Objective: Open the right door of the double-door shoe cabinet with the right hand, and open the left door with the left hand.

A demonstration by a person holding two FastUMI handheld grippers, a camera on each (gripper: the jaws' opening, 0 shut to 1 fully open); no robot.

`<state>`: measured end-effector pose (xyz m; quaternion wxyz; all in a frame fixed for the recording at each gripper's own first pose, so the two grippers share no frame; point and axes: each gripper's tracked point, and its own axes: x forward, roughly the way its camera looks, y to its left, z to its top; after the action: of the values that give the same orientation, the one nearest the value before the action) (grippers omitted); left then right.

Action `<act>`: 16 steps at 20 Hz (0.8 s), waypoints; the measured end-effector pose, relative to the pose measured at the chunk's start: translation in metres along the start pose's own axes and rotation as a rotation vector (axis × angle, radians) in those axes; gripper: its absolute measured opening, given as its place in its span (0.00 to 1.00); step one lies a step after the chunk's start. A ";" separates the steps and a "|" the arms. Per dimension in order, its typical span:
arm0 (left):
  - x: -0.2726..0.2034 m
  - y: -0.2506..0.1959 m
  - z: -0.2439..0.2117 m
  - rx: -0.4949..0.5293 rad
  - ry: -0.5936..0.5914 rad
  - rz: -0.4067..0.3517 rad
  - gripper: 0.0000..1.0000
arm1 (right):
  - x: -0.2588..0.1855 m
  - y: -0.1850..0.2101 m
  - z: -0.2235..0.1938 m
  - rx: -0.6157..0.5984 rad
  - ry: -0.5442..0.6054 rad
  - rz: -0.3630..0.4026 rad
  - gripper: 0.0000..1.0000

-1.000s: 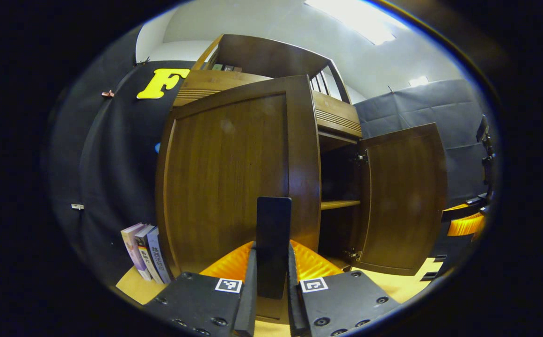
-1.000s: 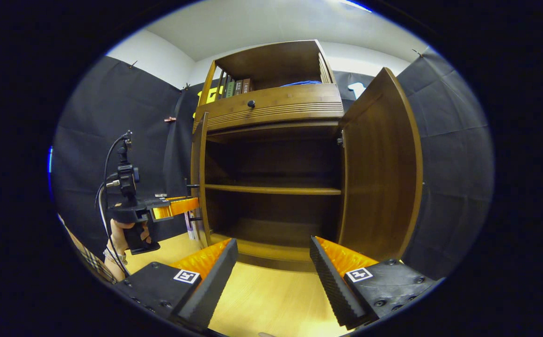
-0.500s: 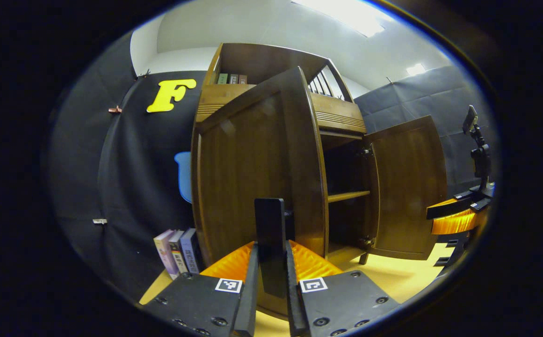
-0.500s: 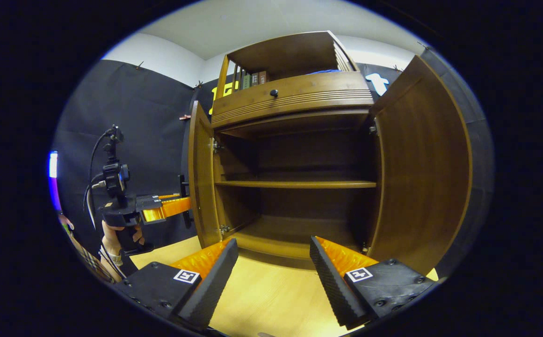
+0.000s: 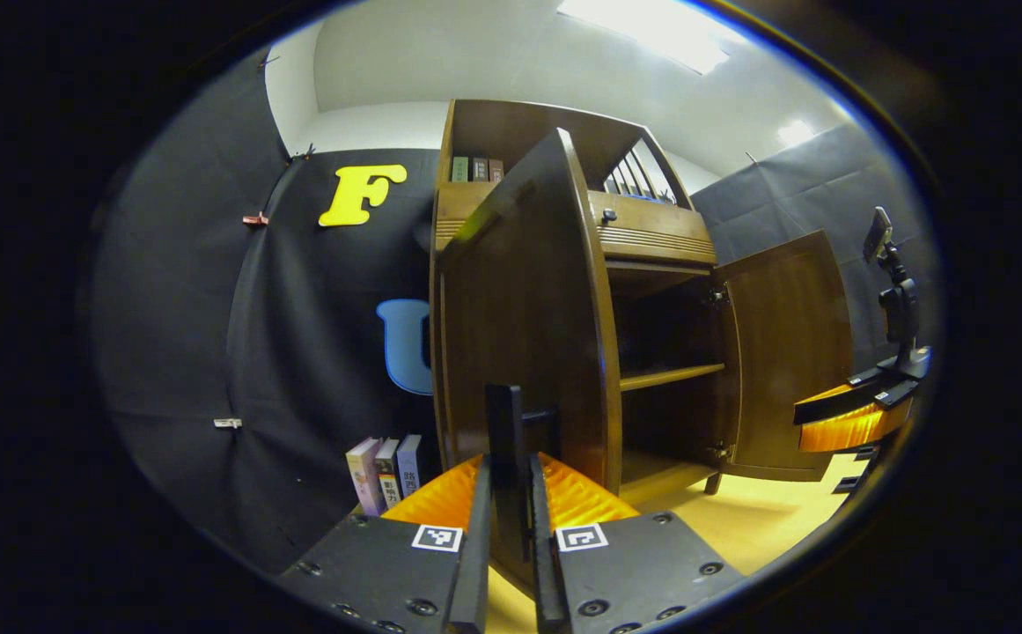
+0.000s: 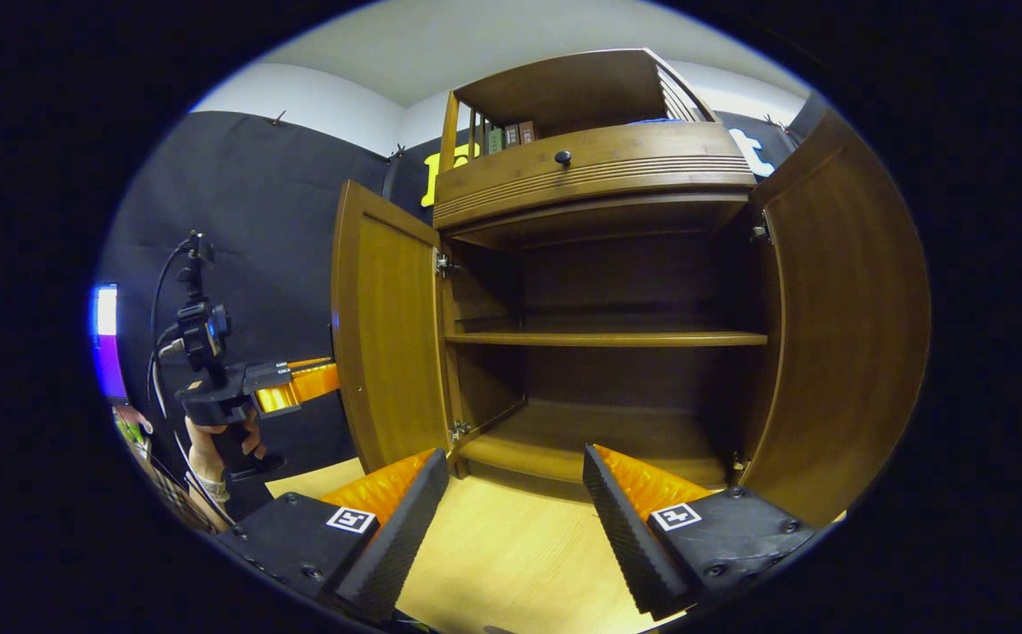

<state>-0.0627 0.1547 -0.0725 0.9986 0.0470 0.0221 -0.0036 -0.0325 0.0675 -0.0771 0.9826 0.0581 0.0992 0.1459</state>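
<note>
The wooden shoe cabinet (image 6: 594, 180) stands with both doors swung out. In the left gripper view my left gripper (image 5: 508, 480) is shut on the black handle (image 5: 503, 418) of the left door (image 5: 519, 299), which I see nearly edge-on. The right door (image 5: 788, 352) hangs wide open beyond it. In the right gripper view my right gripper (image 6: 515, 497) is open and holds nothing, low in front of the cabinet's bare inside. There the left door (image 6: 387, 339) is at left and the right door (image 6: 845, 326) at right. The left gripper (image 6: 295, 387) pokes from behind the left door, held by a hand (image 6: 211, 440).
One shelf (image 6: 607, 337) crosses the cabinet's inside, above a bare bottom board. A drawer with a black knob (image 6: 562, 158) sits over the doors, with books on top. More books (image 5: 385, 471) lean by the cabinet's left side on the light wooden floor (image 6: 511, 563).
The left door has swung further open with my left gripper still on its handle. The right gripper has drifted closer to the cabinet and stays open.
</note>
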 end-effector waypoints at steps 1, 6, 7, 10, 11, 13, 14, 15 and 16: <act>-0.002 0.000 0.001 0.006 -0.001 -0.005 0.24 | 0.001 0.004 0.000 0.005 0.001 0.005 0.98; -0.007 0.010 -0.004 0.020 0.013 0.016 0.19 | 0.002 0.012 -0.008 0.000 0.008 0.015 0.98; -0.007 0.015 -0.006 0.019 0.017 0.033 0.19 | 0.002 0.014 -0.008 -0.002 0.011 0.017 0.98; -0.012 0.038 -0.009 0.008 0.027 0.103 0.18 | 0.002 0.014 -0.008 0.000 0.012 0.022 0.98; -0.014 0.046 -0.010 0.005 0.031 0.129 0.18 | 0.003 0.014 -0.008 0.004 0.012 0.023 0.97; -0.022 0.055 -0.012 -0.013 0.046 0.161 0.17 | 0.005 0.014 -0.009 0.018 0.016 0.023 0.97; -0.029 0.053 -0.010 -0.026 0.049 0.157 0.07 | 0.008 0.011 -0.011 0.022 0.019 0.019 0.97; -0.036 0.049 -0.005 -0.027 0.042 0.157 0.13 | 0.012 0.007 -0.012 0.026 0.020 0.009 0.97; -0.043 0.046 0.002 -0.016 0.034 0.159 0.13 | 0.013 0.002 -0.011 0.028 0.019 -0.005 0.98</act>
<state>-0.1053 0.2005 -0.0646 0.9956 0.0405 0.0354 0.0769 -0.0233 0.0744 -0.0897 0.9811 0.0704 0.1106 0.1425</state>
